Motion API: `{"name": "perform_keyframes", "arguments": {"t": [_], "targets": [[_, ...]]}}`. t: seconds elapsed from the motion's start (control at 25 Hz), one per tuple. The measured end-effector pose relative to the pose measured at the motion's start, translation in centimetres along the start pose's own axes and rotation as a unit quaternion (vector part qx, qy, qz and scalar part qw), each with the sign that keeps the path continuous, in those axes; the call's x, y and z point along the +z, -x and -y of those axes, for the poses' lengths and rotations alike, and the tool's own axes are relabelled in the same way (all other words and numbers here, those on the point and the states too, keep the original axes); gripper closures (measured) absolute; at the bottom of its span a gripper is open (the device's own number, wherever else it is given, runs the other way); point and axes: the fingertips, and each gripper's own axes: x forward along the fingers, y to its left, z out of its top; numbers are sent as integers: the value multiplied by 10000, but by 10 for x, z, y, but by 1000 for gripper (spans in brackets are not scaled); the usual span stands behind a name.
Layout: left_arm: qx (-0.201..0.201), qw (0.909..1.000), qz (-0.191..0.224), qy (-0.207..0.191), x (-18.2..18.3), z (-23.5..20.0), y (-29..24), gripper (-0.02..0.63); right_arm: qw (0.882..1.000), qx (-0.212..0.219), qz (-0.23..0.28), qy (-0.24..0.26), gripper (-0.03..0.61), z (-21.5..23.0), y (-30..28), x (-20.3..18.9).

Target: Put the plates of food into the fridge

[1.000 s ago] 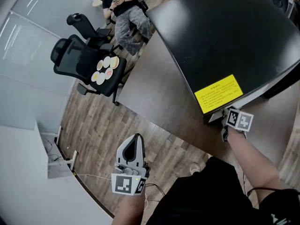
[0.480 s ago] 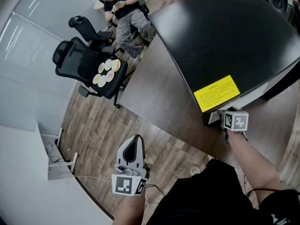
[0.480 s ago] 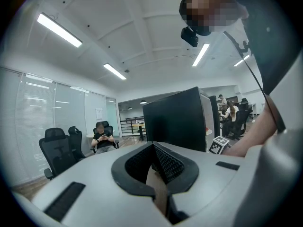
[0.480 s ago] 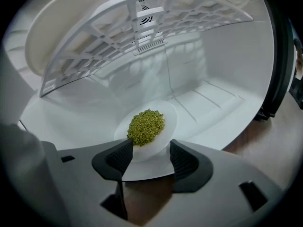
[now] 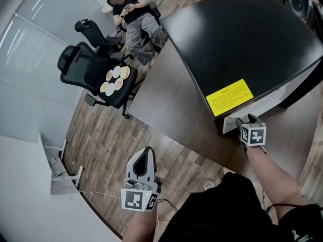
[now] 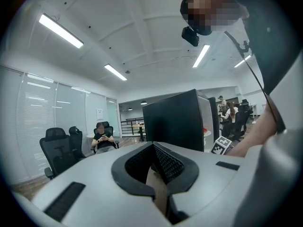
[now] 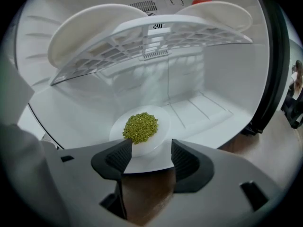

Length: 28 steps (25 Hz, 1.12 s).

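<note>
Plate of green beans (image 7: 140, 129) sits on fridge (image 7: 222, 79) floor, 12 o'clock from right gripper (image 7: 150, 151). Jaws just been opening, now wide, near rim between them, unpressed. Left gripper (image 6: 152, 148) closed, empty, nearer remaining plates (image 5: 115, 78) on chair (image 5: 83, 64), 11 o'clock.

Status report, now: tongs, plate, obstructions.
Right tongs just opened, rim of the plate of mung beans between them, ungripped. Left tongs shut, empty. Plate sits inside the fridge, below the shelf. Nothing in the way; more plates on the office chair.
</note>
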Motion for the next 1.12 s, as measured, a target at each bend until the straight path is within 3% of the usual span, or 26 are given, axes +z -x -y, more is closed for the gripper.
{"name": "perform_keyframes", "arguments": {"t": [0.16,0.4,0.72,1.12], "targets": [[-73,9999,88,20,5,4,2,609,9983,452,324,155,338,-16,14,9],[-216,9995,199,85,10,18,0,609,9858,1190,1070,511,339,-31,47,18],[-619,9965,531,192,22,53,-7,609,9717,901,1903,1073,339,-9,114,35],[-950,9917,808,317,44,82,-4,609,9648,787,2171,1258,341,-12,188,49]]}}
